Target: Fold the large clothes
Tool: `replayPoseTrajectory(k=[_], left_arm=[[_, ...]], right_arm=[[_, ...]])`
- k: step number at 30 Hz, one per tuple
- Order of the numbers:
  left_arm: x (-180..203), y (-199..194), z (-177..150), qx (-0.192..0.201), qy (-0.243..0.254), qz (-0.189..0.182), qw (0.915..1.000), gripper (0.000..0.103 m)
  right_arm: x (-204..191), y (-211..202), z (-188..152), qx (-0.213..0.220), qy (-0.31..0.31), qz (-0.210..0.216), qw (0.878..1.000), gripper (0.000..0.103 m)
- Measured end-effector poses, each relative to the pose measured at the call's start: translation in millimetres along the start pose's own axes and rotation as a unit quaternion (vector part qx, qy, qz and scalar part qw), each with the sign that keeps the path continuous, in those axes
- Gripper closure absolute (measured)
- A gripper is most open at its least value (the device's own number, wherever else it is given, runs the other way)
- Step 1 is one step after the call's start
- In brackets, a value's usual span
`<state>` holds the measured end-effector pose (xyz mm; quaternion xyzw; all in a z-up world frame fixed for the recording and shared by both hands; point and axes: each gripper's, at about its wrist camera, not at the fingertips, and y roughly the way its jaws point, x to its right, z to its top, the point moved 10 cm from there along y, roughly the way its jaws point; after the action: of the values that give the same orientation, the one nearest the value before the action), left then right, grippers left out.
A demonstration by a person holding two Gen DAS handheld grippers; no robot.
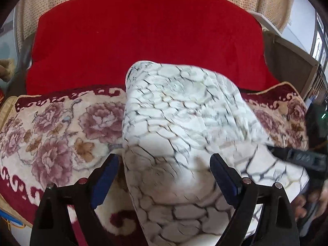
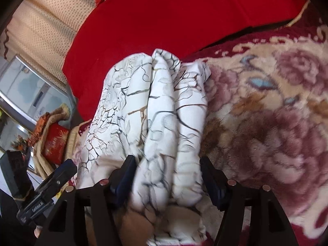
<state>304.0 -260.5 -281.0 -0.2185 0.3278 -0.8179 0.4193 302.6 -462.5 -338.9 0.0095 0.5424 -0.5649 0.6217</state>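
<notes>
Folded white garment with dark crackle print (image 1: 180, 127) lying on floral plush blanket (image 1: 53, 127), far edge just short of red cushion (image 1: 143, 41). Left tongs (image 1: 164, 170) spread wide, straddling near end of garment, blue pads (image 1: 106, 176) clear of fabric. Right tongs (image 2: 168, 176) apart too, bunched folds of garment (image 2: 160, 112) between pads; contact on either side unclear through blur. Red box (image 2: 54, 143) and beige dotted cloth (image 2: 47, 26) left of cushion in right wrist view.
</notes>
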Motion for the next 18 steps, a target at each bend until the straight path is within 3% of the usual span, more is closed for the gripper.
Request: replayPoseTrajectory(k=[4,10,15,18], left_arm=[[1.3,-1.3,-12.6,-0.005,0.003,0.023,0.9997,0.013],[-2.1,-4.0,-19.7,-0.005,-0.021,0.023,0.9995,0.013],[-0.6,4.4,-27.1,-0.022,-0.017,0.03,0.9992,0.013],[-1.6,10.1,-31.5,-0.031,-0.007,0.039,0.9987,0.012]], right_arm=[[-10.2,-37.7,8.2,0.034,-0.041,-0.015,0.998,0.035],[-64.0,-96.9,7.7,0.084,-0.108,0.056,0.989,0.041],[-101.0,-95.8,-16.6,0.045,-0.131,0.116,0.984,0.042],[-90.9,-69.4,-31.1,0.006,-0.11,0.116,0.987,0.044]])
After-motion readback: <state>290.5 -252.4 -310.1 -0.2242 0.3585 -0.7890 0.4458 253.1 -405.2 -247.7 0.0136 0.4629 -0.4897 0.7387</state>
